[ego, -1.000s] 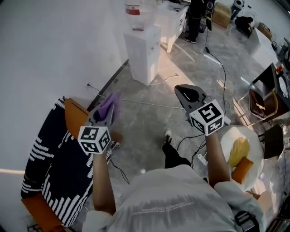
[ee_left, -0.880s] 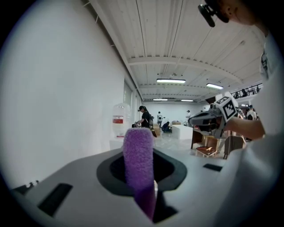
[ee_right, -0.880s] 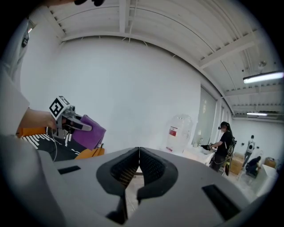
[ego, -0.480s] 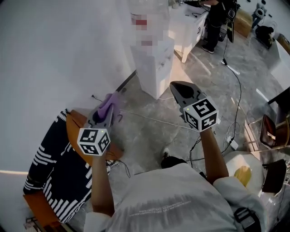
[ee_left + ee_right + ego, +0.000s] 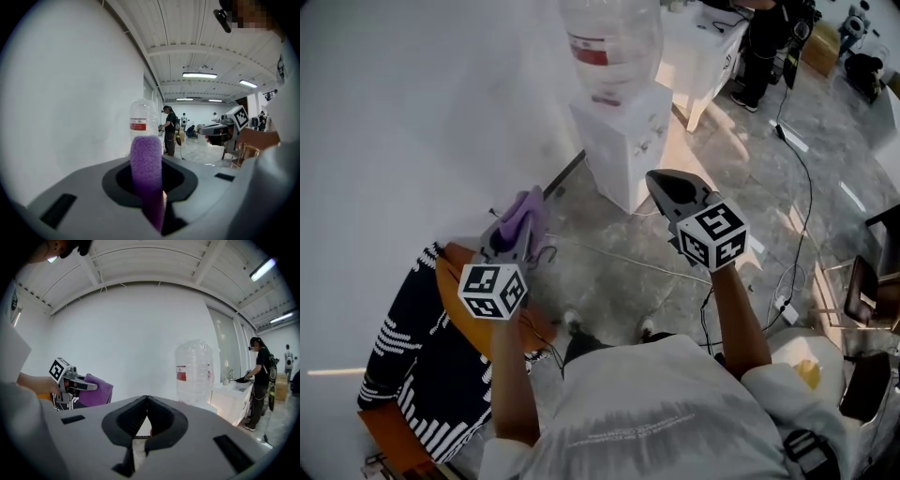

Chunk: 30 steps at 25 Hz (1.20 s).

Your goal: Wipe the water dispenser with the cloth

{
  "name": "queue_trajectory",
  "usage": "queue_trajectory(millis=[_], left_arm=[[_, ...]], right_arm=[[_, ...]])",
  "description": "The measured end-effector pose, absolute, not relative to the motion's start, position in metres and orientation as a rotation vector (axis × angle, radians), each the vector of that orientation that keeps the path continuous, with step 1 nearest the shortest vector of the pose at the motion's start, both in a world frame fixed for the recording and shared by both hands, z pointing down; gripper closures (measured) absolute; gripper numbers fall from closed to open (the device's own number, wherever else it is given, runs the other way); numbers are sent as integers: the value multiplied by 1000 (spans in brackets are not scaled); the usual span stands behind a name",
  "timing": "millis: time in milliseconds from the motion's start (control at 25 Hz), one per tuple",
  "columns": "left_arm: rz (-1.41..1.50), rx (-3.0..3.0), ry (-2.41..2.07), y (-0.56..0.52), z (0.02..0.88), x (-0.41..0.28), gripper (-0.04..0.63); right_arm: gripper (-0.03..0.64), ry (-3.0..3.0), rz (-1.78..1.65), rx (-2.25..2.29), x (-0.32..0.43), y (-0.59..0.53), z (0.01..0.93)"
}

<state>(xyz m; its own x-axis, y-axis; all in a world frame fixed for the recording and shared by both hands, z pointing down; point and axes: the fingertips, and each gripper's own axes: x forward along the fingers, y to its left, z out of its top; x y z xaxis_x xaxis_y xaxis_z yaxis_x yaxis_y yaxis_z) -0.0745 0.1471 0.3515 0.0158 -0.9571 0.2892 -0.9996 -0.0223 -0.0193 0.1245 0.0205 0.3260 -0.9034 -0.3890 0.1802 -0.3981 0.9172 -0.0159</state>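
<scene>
Left gripper (image 5: 517, 225): clamping the cloth (image 5: 528, 208), which is sticking up between its jaws.
Right gripper (image 5: 661, 184): pinching shut on nothing.
Dispenser (image 5: 623, 141): standing ahead by the wall (image 5: 412, 112), apart from the cloth; the frame is cutting off its bottle (image 5: 609, 42) top.

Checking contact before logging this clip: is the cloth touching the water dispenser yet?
No, the cloth sits in the left gripper, clearly apart from the water dispenser.

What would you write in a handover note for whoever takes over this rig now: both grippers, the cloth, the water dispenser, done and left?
Left gripper: shut on the purple cloth, held in the air.
Right gripper: shut, empty.
Water dispenser: on the floor ahead by the wall, bottle on top; the cloth is apart from it.
Done: cloth picked up.
Left: walk up and wipe the dispenser.
</scene>
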Motion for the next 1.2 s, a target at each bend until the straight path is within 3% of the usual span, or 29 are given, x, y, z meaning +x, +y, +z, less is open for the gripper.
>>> queue_trajectory(millis=[800,1200], left_arm=[[608,2498,-1552,-199,420,-262,528],[847,2506,-1445,-337,502,-257,528]], right_arm=[[601,-2573,339,1273,3,-141,379],[601,-2428,466,1417,6,-184,407]])
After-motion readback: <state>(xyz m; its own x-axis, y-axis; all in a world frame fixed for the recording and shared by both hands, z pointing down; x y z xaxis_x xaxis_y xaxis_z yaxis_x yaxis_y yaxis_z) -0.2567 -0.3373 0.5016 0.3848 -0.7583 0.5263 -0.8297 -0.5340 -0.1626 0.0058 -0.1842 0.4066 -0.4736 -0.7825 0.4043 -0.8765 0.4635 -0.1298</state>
